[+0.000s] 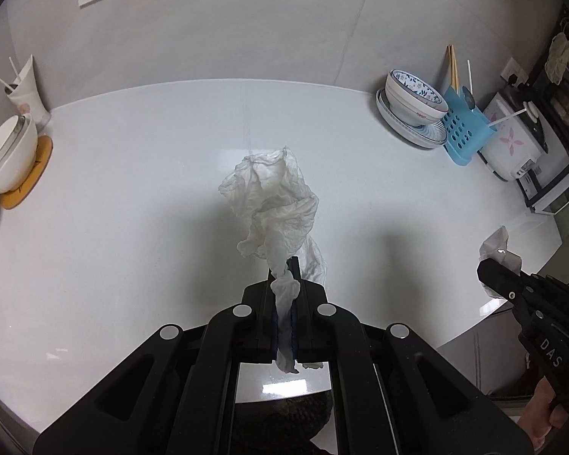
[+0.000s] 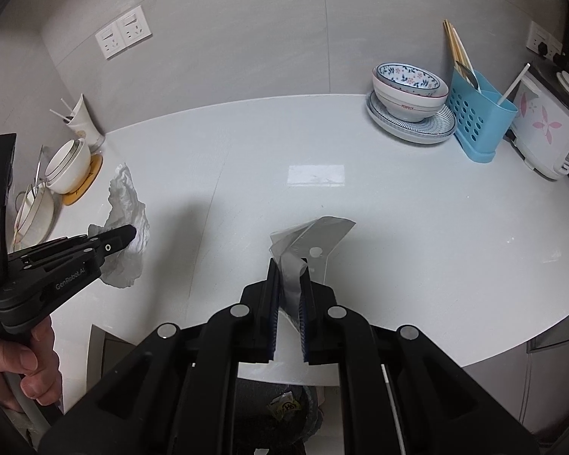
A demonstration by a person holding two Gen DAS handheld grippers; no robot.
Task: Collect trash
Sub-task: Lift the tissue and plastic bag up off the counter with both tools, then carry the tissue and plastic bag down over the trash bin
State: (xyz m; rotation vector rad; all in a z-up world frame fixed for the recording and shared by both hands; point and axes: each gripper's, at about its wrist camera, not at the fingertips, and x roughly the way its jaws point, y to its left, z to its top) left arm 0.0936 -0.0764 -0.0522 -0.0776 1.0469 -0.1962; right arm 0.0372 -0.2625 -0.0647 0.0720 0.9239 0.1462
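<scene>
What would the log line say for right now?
left gripper: shut on crumpled tissue | right gripper: shut on plastic wrapper | both lifted above table

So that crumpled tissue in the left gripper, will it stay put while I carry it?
Probably. The tissue looks limp and very light: it is twisted thin where the left gripper clamps it. The loose, crinkled bulk beyond the jaws may flap or sway. It could tear if snagged, since the sheet looks thin.

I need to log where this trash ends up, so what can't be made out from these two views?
- Bin: dark mesh container under the right gripper, mostly covered by its body; contents unclear.
- Plastic wrapper: printing too small to read.
- Crumpled tissue in the left gripper: lower end hidden between the pads.
</scene>
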